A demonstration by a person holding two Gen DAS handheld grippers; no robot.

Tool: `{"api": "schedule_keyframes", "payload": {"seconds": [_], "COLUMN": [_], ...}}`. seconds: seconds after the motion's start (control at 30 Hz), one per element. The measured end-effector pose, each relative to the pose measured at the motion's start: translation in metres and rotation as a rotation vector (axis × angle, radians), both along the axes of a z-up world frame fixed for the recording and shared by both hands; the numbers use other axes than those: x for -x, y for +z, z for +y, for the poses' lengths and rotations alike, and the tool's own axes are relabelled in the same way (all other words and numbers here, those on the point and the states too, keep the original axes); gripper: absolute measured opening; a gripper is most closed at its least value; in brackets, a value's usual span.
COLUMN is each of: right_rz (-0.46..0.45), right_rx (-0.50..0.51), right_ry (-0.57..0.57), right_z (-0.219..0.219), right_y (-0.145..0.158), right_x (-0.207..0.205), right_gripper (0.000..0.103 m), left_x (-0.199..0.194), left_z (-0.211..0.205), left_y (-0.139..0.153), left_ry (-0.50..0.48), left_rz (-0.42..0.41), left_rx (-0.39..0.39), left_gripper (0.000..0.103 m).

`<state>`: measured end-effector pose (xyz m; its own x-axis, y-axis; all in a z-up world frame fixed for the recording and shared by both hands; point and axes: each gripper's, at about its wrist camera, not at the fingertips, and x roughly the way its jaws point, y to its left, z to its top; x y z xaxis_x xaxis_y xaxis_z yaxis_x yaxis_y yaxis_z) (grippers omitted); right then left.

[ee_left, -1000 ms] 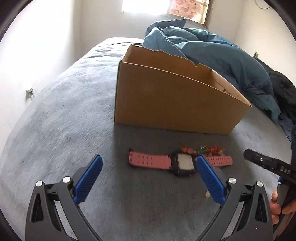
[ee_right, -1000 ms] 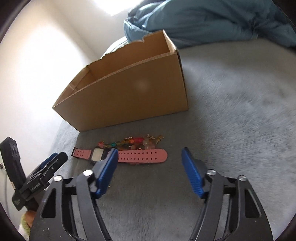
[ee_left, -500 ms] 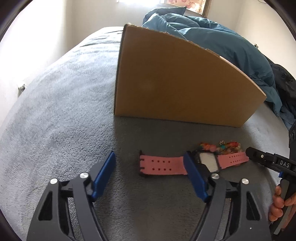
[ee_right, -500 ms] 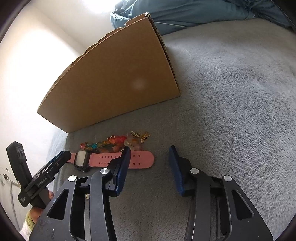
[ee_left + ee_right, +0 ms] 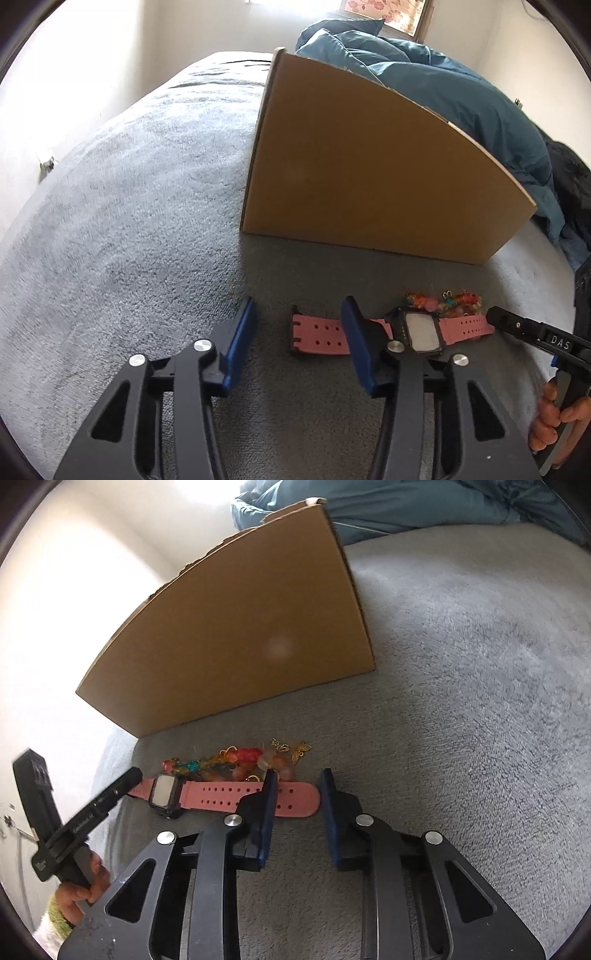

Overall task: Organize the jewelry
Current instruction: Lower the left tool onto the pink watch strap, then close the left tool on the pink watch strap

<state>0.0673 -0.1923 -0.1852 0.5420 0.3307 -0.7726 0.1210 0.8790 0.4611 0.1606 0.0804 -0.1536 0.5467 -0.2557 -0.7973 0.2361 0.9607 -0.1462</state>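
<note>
A pink-strapped watch (image 5: pixel 321 334) with a black case lies flat on the grey bedspread, also in the right wrist view (image 5: pixel 221 794). A colourful beaded bracelet (image 5: pixel 443 301) with gold charms lies just behind it (image 5: pixel 236 760). My left gripper (image 5: pixel 299 332) is open and low, straddling the watch's left strap end. My right gripper (image 5: pixel 297 794) is narrowly open around the strap's right end, not touching it as far as I can see. A cardboard box (image 5: pixel 369 177) stands behind the jewelry (image 5: pixel 240 638).
A blue duvet (image 5: pixel 424 74) is heaped behind the box. The grey bedspread (image 5: pixel 110 221) stretches to the left and to the right (image 5: pixel 480 664). White walls border the bed on the left.
Both grippers have dropped and moved in on the watch's two strap ends. Both pairs of fingers have narrowed, the right more than the left. Watch and bracelet have not moved.
</note>
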Motion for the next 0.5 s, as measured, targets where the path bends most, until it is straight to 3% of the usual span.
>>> {"api": "schedule_keyframes", "payload": {"seconds": [0.23,0.33,0.43,0.5], "right_rz": [-0.028,-0.039,-0.035,-0.024], "right_rx": [0.169,0.227,0.208,0.177], "right_ry": [0.046,0.073,0.066,0.059], "right_z": [0.015,0.019,0.014,0.007], "right_y": [0.007,0.008,0.007,0.005], "right_x": [-0.001,0.000,0.000,-0.001], "right_gripper": [0.011,0.009,0.018,0.029], "left_x": [0.008,0.012,0.011,0.008], "left_z": [-0.016,-0.019,-0.015,-0.014], "left_y": [0.000,-0.002,-0.002,0.000], "left_ry": [0.030,0.024,0.032,0.038], "left_rz": [-0.008,-0.012,0.001,0.020], "left_rx": [-0.059,-0.089,-0.069,-0.054], "left_gripper": [0.025,0.025,0.025,0.026]}}
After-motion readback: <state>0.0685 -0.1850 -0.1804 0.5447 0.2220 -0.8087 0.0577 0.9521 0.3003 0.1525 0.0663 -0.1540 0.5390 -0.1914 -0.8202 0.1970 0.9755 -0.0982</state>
